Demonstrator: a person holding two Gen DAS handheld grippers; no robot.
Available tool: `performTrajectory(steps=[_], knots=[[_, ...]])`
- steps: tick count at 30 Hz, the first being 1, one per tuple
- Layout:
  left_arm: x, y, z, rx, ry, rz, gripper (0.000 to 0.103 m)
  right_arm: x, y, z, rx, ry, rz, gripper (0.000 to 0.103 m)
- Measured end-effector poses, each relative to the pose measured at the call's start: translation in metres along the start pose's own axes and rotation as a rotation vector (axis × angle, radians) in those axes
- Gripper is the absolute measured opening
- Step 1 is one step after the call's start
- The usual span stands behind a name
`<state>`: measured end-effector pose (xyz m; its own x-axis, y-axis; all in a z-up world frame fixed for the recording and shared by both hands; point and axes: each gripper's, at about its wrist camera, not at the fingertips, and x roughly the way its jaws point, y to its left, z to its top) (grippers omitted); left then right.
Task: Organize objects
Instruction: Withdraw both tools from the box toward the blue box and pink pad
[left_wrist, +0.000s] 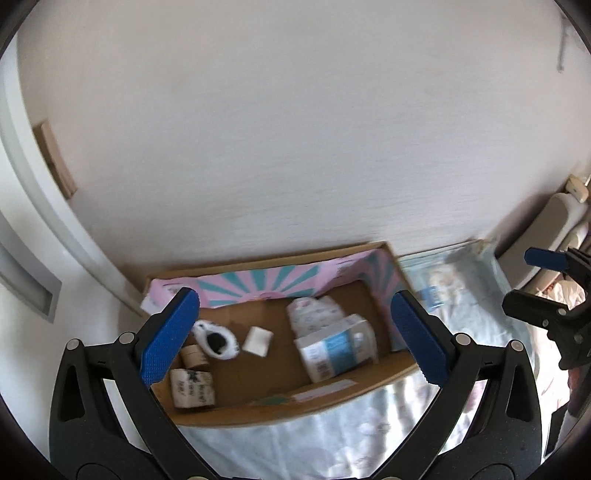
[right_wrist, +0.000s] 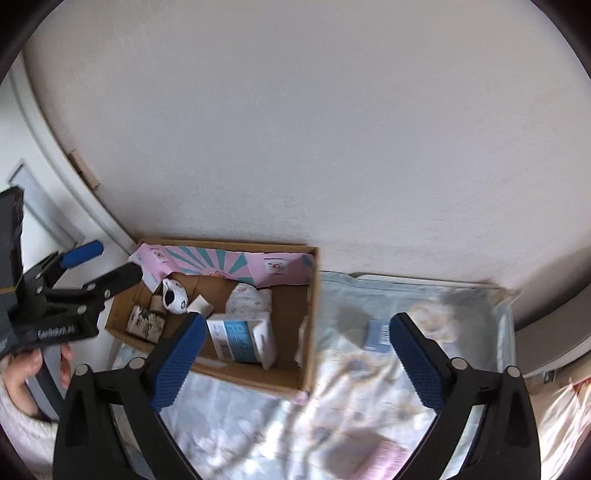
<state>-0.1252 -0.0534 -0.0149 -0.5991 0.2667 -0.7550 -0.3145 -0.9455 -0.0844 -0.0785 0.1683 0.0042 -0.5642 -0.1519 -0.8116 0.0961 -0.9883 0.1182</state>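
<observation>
claws: 2, both spread | cardboard box (right_wrist: 258, 380): 1 | items inside: 6

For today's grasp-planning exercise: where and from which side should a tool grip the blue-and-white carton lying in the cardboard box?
Grip the blue-and-white carton across its long flat sides, coming from above: it lies flat in the cardboard box, whose walls block a sideways approach.

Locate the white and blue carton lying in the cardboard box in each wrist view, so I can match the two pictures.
Left wrist view: the white and blue carton lies right of centre in the cardboard box, between the open fingers.
Right wrist view: the carton is left of centre, just right of the near blue finger pad.
Shared landmark: the pink and teal flap along the box's wall side.
</observation>
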Motion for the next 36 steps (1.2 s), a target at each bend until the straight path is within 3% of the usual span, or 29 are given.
performTrajectory(steps=[6, 12, 17, 22, 31, 36], knots=[[-0.009, -0.051, -0.002, 0.044, -0.001, -0.061, 0.103, -0.041, -0.020, -0.026, -0.149, -0.071, -0.011, 0.103], [-0.005, -0.096, -0.007, 0.027, -0.004, -0.169, 0.103, -0.049, -0.041, -0.058, -0.253, 0.030, 0.067, 0.103], [0.012, -0.139, -0.012, 0.067, 0.030, -0.168, 0.103, -0.044, -0.062, -0.089, -0.354, 0.065, 0.101, 0.103], [0.044, -0.182, -0.018, 0.094, 0.086, -0.190, 0.103, -0.032, -0.081, -0.120, -0.432, 0.077, 0.180, 0.103], [0.144, -0.246, -0.043, 0.104, 0.219, -0.207, 0.103, 0.010, -0.112, -0.176, -0.548, 0.070, 0.344, 0.103], [0.185, -0.261, -0.062, 0.099, 0.221, -0.132, 0.102, 0.030, -0.115, -0.202, -0.614, 0.051, 0.375, 0.103]])
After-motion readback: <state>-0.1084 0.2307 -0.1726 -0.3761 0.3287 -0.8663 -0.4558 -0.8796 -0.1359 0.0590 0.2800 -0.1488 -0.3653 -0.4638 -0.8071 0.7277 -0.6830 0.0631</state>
